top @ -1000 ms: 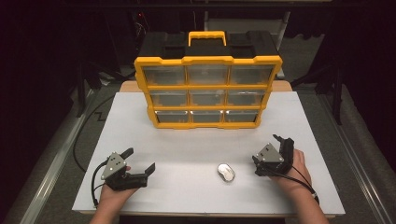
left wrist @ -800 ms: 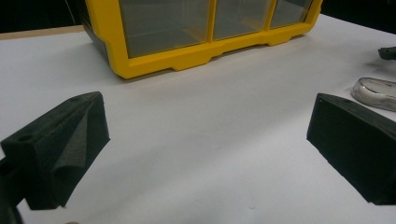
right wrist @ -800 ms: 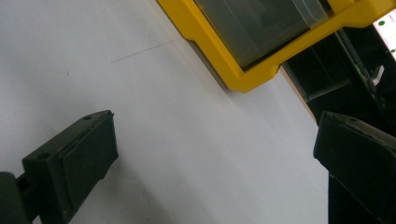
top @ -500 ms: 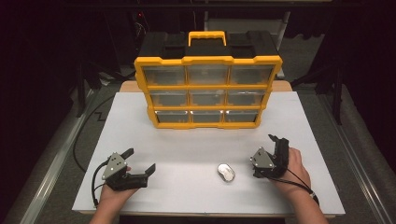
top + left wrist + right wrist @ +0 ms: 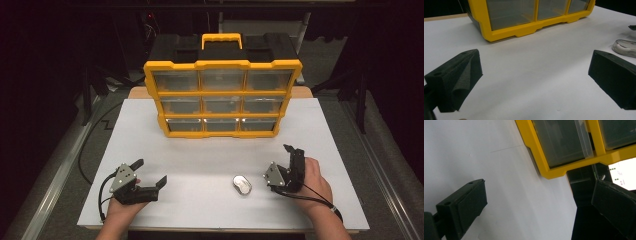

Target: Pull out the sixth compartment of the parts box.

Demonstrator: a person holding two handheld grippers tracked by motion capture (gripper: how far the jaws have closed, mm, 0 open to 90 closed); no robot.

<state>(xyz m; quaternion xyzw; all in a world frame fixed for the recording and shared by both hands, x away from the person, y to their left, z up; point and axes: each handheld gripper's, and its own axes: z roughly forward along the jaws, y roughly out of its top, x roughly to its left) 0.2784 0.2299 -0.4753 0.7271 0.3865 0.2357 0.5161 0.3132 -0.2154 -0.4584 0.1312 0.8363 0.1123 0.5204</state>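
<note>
A yellow organiser (image 5: 222, 95) with clear drawers and a black top stands at the back middle of the white table (image 5: 200, 155). A small silver oval object (image 5: 242, 184) lies near the front, right of centre. My left gripper (image 5: 149, 172) rests open at the front left, its jaws pointing right toward that object. In the left gripper view the jaws (image 5: 534, 75) stand wide apart over bare table, with the silver object (image 5: 624, 47) beyond the right jaw. My right gripper (image 5: 291, 154), rolled on its side, is just right of the object and open (image 5: 539, 195), holding nothing.
In the right gripper view the organiser's bottom drawers (image 5: 564, 145) fill the upper part, tilted by the hand's roll. A black cable (image 5: 92, 145) trails off the table's left edge. Dark floor and stands surround the table.
My right gripper has shifted left toward the silver object and rolled onto its side. The left gripper has stayed put.
</note>
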